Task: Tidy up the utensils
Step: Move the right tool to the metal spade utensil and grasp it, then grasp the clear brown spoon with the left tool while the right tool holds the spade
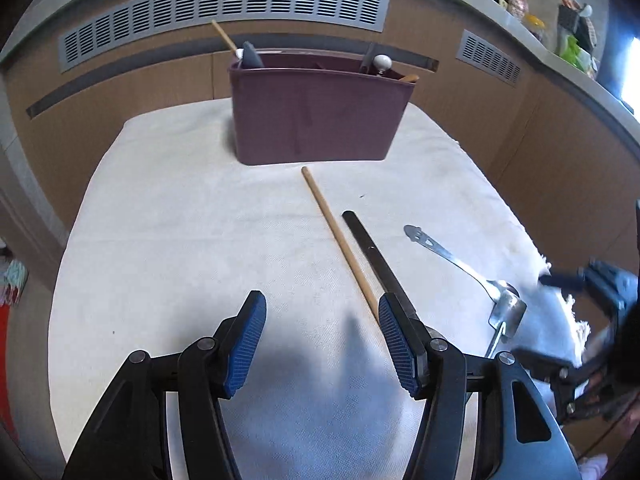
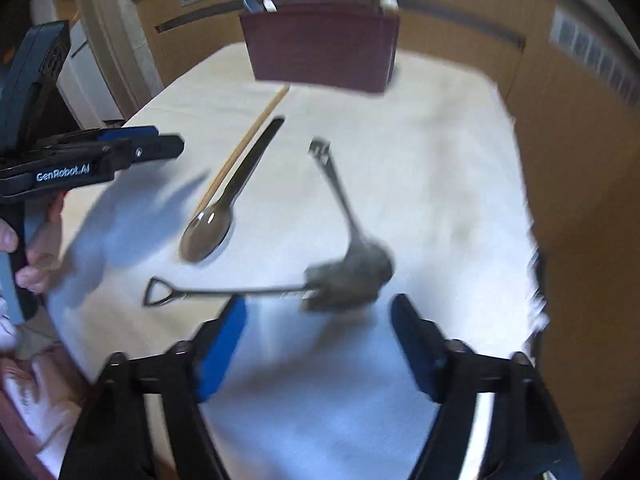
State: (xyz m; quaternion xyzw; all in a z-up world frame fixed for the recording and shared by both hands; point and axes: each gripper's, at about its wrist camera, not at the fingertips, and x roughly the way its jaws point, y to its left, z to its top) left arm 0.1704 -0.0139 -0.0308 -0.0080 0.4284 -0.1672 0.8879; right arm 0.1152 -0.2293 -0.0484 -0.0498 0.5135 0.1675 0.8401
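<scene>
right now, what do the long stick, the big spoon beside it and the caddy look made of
Stick: pale, matte, probably wood or bamboo.
Big spoon: polished metal, likely steel; its bowl mirrors light.
Caddy: dull maroon, smooth moulded walls, probably plastic.

left tongs [image 1: 322,312]: two black jointed arms, silver round pivot screws at each link, blue ribbed pads [image 1: 250,344] on the inner faces, black backing behind each pad. seen from the right wrist camera, same tongs [image 2: 176,146] with blue and black tips, a black body bearing white "genrobot.ai" lettering, a small screw just behind the tips, and a dark blue-grey housing with a grille above that lettering. right tongs [image 2: 318,316]: matching black linkage, blue pads [image 2: 222,350], blurred. hand [image 2: 38,256] below the lettering, wrapped round a black and pale blue-grey grip; pale fabric under it, too blurred to tell more.
</scene>
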